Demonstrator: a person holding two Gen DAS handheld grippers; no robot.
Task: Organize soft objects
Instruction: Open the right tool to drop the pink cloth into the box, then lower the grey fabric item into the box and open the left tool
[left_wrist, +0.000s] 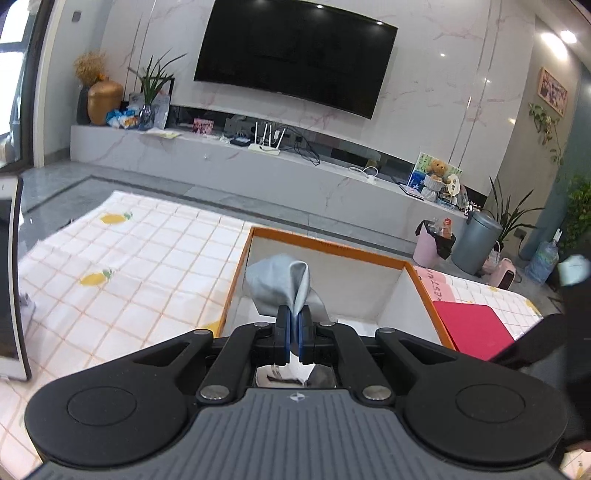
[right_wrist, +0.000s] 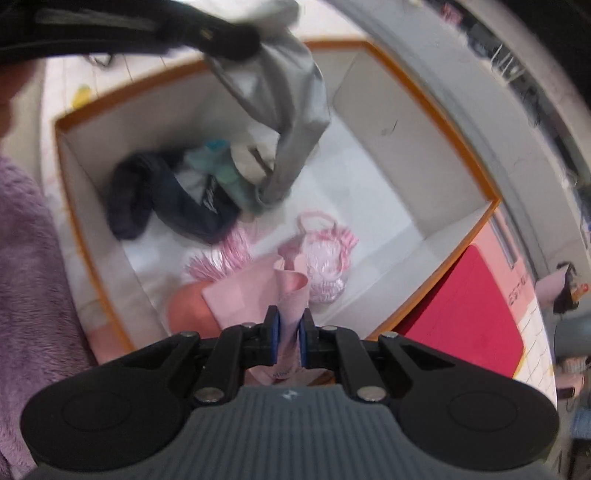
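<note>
Between the blue pads of the left claw (left_wrist: 294, 325) a grey cloth (left_wrist: 280, 286) is pinched tight, its folded top standing up above the fingertips and over the near wall of an orange-rimmed box (left_wrist: 328, 246). Seen from the right wrist, the same grey cloth (right_wrist: 291, 110) hangs from that claw (right_wrist: 236, 44) down into the box, its lower end reaching a heap of dark and teal clothes (right_wrist: 173, 195) on the white floor of the box.

The right claw (right_wrist: 289, 332) is likewise clenched, on a pink cloth (right_wrist: 255, 291) that spreads forward from its pads and lies low inside the box (right_wrist: 476, 177), near its front wall. Just beyond the pink cloth sits a pink-and-white frilly item (right_wrist: 325, 258), and to its left a striped pink piece (right_wrist: 221, 258); whether they touch is hard to tell through the blur. A salmon-coloured shape (right_wrist: 188, 306) shows under the pink cloth's left edge.

Outside the box, a red flat object (left_wrist: 476, 325) lies just beside its right wall. A white checked cover with yellow fruit prints (left_wrist: 122, 254) spreads under and around the box. A fuzzy purple sleeve (right_wrist: 33, 277) fills the left edge of the right wrist view. Farther off stand a marble TV ledge (left_wrist: 258, 162), a wall-mounted television (left_wrist: 295, 55) and two bins (left_wrist: 458, 243).
</note>
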